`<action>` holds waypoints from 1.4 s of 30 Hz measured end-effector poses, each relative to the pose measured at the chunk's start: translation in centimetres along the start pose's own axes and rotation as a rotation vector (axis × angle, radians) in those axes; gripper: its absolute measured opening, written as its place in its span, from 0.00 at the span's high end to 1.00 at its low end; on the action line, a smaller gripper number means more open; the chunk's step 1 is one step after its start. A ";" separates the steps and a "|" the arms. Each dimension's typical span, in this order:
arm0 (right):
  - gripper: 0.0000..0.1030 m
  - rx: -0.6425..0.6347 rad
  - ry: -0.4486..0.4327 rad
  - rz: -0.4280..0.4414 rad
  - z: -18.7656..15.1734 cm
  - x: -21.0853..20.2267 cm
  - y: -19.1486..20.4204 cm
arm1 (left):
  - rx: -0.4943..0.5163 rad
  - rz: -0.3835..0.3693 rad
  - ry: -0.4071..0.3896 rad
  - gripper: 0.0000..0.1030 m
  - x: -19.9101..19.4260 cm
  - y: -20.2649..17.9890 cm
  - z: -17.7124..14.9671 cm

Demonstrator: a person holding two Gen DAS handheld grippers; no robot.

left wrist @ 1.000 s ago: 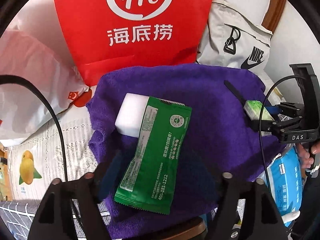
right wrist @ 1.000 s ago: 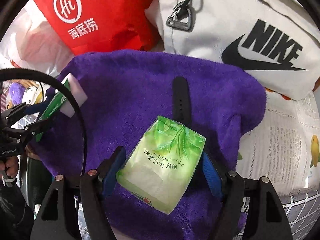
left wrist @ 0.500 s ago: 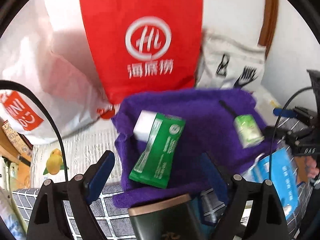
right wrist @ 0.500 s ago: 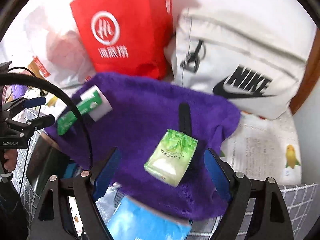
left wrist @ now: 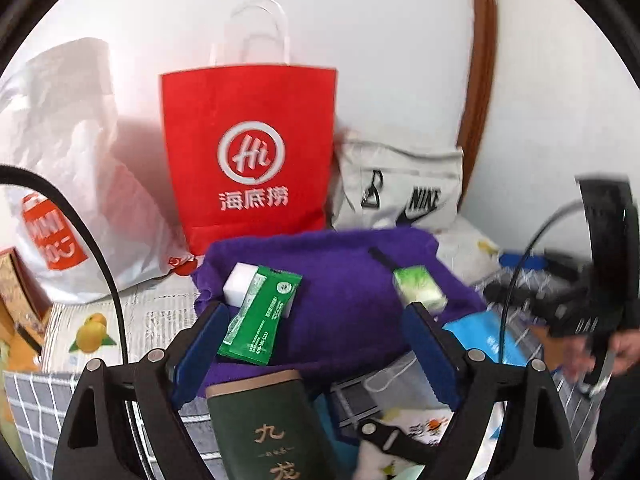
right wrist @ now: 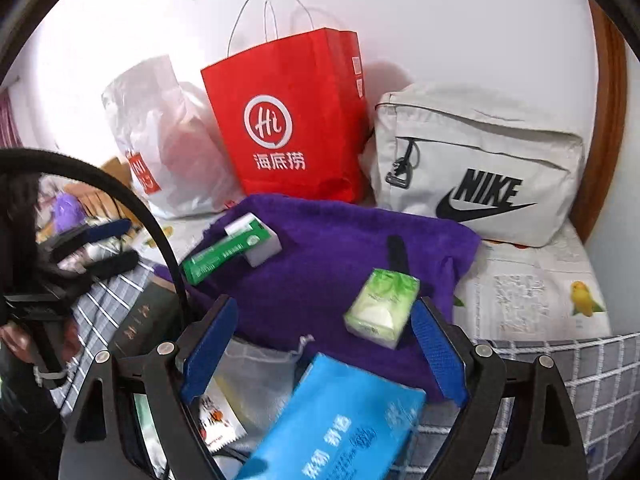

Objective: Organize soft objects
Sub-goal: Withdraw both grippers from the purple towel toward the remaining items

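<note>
Purple towel [right wrist: 332, 256] lies mid-table with a green sachet [left wrist: 260, 316] on a white sponge [left wrist: 236, 288] at its left and a tissue pack [right wrist: 380, 304] at its right. Both the left gripper [left wrist: 312, 344] and the right gripper [right wrist: 320, 340] hang spread and empty (neither touches anything). A good next grasp closes squarely across one soft item. Far off stand a red bag [right wrist: 292, 120] and a grey pouch [right wrist: 480, 168], contents hidden.
</note>
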State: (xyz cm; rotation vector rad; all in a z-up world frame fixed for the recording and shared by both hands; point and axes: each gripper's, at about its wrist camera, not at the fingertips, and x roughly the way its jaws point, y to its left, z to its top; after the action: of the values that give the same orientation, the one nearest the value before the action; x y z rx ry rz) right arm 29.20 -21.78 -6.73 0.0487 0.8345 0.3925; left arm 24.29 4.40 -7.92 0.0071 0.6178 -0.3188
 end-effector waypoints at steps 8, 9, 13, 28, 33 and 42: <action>0.13 -0.017 -0.072 0.011 -1.6 -2.3 1.4 | -0.052 0.135 -0.080 0.14 -2.5 -0.6 0.0; 0.13 -0.035 -0.075 0.014 -1.8 -2.6 1.8 | -0.063 0.136 -0.081 0.14 -2.8 -0.6 0.0; 0.13 -0.046 -0.058 0.032 -2.2 -3.1 3.1 | -0.087 0.030 -0.095 0.14 -4.0 -0.8 -0.3; 0.14 0.074 -0.023 0.081 -7.0 -6.0 4.6 | -0.100 -0.041 -0.070 0.14 -7.5 -3.0 -4.5; 0.14 0.128 0.001 0.126 -8.1 -6.5 4.9 | -0.069 -0.022 -0.058 0.14 -8.3 -3.5 -5.3; 0.14 0.026 0.087 0.096 -10.1 -7.1 8.6 | -0.126 -0.040 0.022 0.14 -9.8 -1.0 -8.3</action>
State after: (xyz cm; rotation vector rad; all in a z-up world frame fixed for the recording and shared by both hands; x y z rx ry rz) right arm 14.74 -17.45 -6.82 0.0972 0.9253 0.4768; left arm 11.73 7.15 -9.02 -0.1228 0.6593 -0.3186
